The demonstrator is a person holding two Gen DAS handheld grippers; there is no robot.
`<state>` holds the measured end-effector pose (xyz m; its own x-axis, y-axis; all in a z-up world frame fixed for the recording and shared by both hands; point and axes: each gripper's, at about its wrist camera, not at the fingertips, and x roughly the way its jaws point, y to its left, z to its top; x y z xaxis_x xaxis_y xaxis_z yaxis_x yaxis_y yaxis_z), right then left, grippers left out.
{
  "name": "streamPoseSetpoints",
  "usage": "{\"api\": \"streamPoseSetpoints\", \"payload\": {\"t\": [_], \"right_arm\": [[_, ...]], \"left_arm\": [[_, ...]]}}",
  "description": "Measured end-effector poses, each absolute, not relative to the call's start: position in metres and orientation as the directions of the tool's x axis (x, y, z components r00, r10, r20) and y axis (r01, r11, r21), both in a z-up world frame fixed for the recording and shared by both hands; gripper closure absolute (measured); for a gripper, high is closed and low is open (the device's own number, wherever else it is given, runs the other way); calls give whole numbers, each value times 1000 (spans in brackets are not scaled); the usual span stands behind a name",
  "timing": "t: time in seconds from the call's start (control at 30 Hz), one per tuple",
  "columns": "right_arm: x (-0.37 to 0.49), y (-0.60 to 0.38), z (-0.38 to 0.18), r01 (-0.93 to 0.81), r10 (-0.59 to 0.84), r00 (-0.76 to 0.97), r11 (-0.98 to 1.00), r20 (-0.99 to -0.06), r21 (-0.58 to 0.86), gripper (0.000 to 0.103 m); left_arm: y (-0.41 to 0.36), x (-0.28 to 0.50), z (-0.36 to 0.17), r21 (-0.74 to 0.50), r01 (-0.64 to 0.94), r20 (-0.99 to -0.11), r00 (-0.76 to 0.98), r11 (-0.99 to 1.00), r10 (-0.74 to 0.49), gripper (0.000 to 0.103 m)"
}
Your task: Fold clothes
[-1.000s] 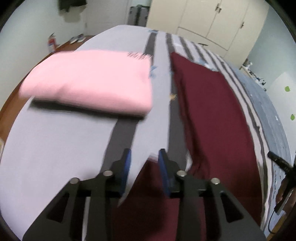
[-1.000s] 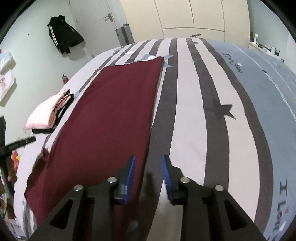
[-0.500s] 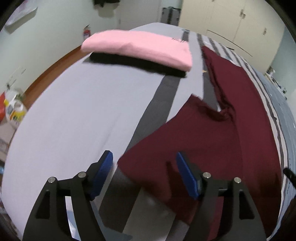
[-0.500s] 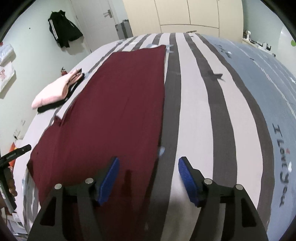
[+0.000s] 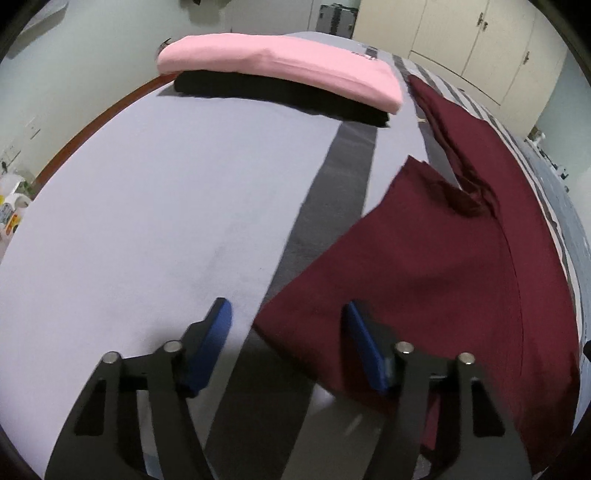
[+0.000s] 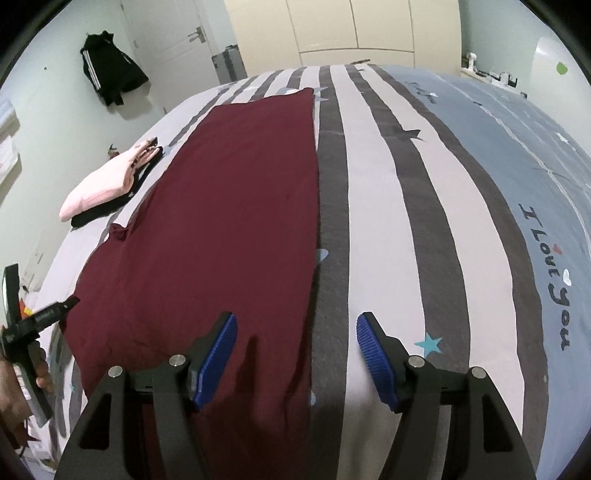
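Lengthwise, your one maroon garment [image 6: 229, 206] lies flat on the striped bedspread [image 6: 424, 221], its long axis running from the near edge of the bed away toward the far wardrobe [image 6: 351, 29], roughly in line with the stripes. One sleeve [image 5: 373, 273] sticks out at the near left, slanting toward you. Your left gripper [image 5: 288, 314] hangs just above that sleeve's cuff; its jaws have just been closing but remain apart, the cuff's corner lying between them and no pad pressing on it. Your right gripper [image 6: 295, 328] straddles the garment's right edge at the near end, jaws wide and gripping nothing. Beyond the sleeve on the far left sits one stack of two folded pieces: one pink garment [image 5: 280, 62] on one black garment [image 5: 280, 92].
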<state>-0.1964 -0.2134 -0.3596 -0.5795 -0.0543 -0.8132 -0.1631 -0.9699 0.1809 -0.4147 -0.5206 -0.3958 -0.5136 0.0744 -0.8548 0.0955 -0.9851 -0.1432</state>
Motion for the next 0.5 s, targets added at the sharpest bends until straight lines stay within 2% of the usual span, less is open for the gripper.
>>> {"api": "streamPoseSetpoints", "payload": {"t": [0.03,0.1,0.3,0.5], "right_arm": [[-195,-213,-360,-170,-49,-580,-969,-813,179,39],[-193,-212,-361,-179,-48,-584,-966,-810,186,39],[-185,-204,-365,-182,-62,-585,-962,-809,205,39],[-173,-185,-359,-171,-82,-595,-959,-800,226,39]], "left_arm": [[-518,-415,-394,-159,73,-850,-518,-985,99,81],[-512,-416,-392,-186,43,-846,-516,-982,138,95],[-508,-413,-386,-185,81,-845,-521,-979,116,97],[-485,-402,-340,-172,48,-808,-579,-984,113,97]]}}
